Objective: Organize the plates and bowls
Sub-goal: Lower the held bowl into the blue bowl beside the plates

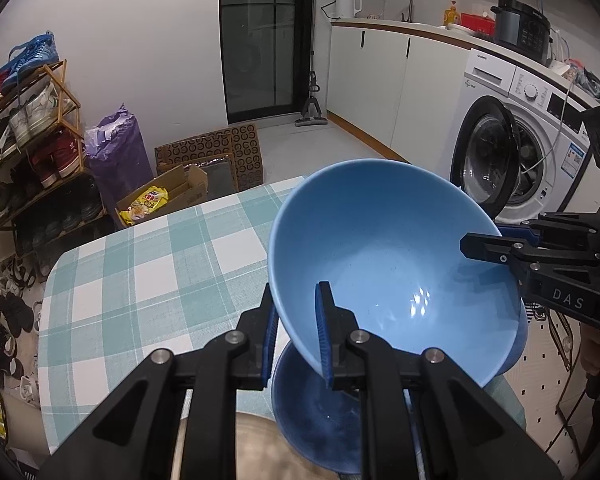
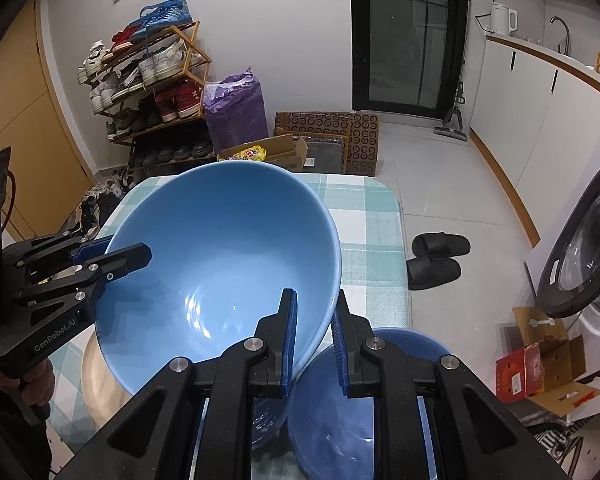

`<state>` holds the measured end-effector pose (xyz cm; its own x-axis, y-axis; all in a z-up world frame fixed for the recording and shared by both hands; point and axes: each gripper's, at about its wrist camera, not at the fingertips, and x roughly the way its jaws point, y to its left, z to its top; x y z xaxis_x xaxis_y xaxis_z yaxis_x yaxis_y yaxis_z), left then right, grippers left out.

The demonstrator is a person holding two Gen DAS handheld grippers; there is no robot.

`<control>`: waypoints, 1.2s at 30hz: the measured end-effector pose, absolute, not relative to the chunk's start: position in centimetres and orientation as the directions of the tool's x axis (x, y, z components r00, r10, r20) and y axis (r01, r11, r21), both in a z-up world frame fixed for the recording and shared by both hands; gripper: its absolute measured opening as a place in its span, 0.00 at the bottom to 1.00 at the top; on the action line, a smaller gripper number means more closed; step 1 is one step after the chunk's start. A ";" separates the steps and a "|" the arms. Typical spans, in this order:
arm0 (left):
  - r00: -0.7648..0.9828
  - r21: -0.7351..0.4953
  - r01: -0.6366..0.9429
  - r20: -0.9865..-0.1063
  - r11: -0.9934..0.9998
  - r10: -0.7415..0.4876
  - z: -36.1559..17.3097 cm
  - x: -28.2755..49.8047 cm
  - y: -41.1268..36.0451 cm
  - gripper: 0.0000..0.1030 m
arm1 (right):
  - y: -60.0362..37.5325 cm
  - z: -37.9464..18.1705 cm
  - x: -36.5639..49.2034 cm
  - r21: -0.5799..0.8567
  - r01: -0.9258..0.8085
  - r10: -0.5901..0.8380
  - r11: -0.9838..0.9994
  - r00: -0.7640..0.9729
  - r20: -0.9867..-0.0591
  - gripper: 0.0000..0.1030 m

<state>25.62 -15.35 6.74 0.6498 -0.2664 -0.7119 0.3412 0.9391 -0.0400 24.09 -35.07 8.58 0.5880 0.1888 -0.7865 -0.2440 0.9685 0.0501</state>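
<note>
Both tongs grip one tilted bowl
Left tongs (image 1: 296,334) and right tongs (image 2: 316,344) each clamp opposite rims of the glossy light-blue bowl (image 1: 380,256), above a darker blue bowl (image 1: 320,412).

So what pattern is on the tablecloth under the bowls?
A teal-and-white check on the tablecloth, showing best in the left wrist view.
</note>
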 end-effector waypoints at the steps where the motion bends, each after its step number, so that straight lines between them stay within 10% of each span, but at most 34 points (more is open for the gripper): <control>1: 0.650 -0.041 0.341 -0.712 0.939 -0.267 6.7 25.4 -15.2 0.15 | -34.9 8.6 23.8 0.048 -0.246 0.188 0.968 0.587 -0.787 0.17; 36: 0.608 -0.057 0.327 -0.751 0.943 -0.256 3.2 21.9 -13.2 0.15 | -32.1 4.6 20.1 0.054 -0.278 0.199 0.959 0.524 -0.828 0.17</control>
